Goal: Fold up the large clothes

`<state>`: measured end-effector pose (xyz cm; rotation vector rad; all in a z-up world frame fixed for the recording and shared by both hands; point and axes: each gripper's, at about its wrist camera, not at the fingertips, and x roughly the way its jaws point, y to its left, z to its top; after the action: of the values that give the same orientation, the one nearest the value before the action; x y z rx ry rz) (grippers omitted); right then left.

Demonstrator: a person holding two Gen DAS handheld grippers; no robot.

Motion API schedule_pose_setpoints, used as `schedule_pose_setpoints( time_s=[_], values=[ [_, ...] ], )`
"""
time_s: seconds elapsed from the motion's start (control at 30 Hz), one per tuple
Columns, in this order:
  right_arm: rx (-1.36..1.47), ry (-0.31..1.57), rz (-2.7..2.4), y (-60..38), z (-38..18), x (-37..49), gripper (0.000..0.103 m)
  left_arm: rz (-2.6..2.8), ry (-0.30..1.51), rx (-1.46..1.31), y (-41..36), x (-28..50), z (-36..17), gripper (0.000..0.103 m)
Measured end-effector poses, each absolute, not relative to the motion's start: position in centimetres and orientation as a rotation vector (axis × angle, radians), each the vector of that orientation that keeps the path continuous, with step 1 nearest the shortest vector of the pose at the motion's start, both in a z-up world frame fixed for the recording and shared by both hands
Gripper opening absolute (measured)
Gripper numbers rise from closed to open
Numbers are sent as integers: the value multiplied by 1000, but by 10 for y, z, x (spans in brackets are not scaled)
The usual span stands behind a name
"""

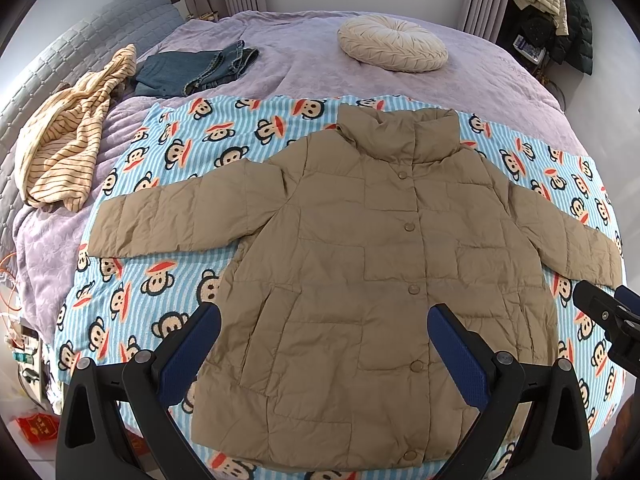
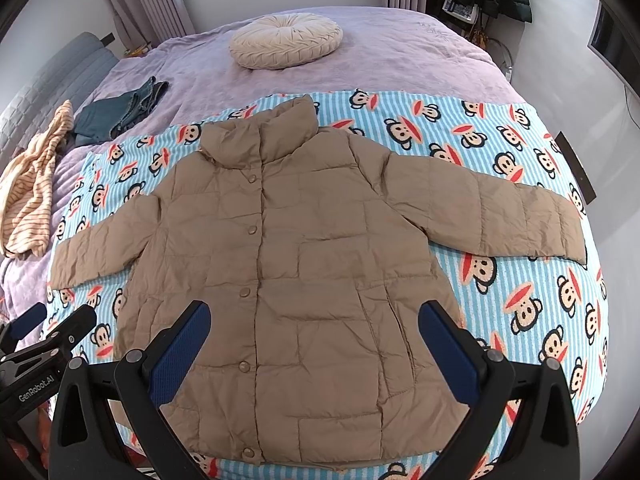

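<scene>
Tan puffer jacket (image 1: pixel 360 264) lying flat, buttoned, sleeves out, on monkey blanket (image 1: pixel 168 280); left claw (image 1: pixel 324 344) & right claw (image 2: pixel 314 340) hovering open, hem partly hidden.

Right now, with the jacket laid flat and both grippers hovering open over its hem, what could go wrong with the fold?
1. The jacket is puffy and slick-looking; a shallow pinch may slip or grab one layer only.
2. The blanket lies directly beneath; the left gripper or right gripper could catch it too.
3. Both sleeves lie spread wide, so they may flop unevenly.
</scene>
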<state>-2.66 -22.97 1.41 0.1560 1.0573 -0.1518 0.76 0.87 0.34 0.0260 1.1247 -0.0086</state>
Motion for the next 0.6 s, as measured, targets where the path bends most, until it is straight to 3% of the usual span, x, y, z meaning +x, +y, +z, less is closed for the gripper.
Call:
schedule_pose_setpoints(
  time_s=[0.6],
  values=[
    [158, 1061, -150, -227, 13, -25, 103, -9, 1126, 25, 9, 7, 3, 103]
  ],
)
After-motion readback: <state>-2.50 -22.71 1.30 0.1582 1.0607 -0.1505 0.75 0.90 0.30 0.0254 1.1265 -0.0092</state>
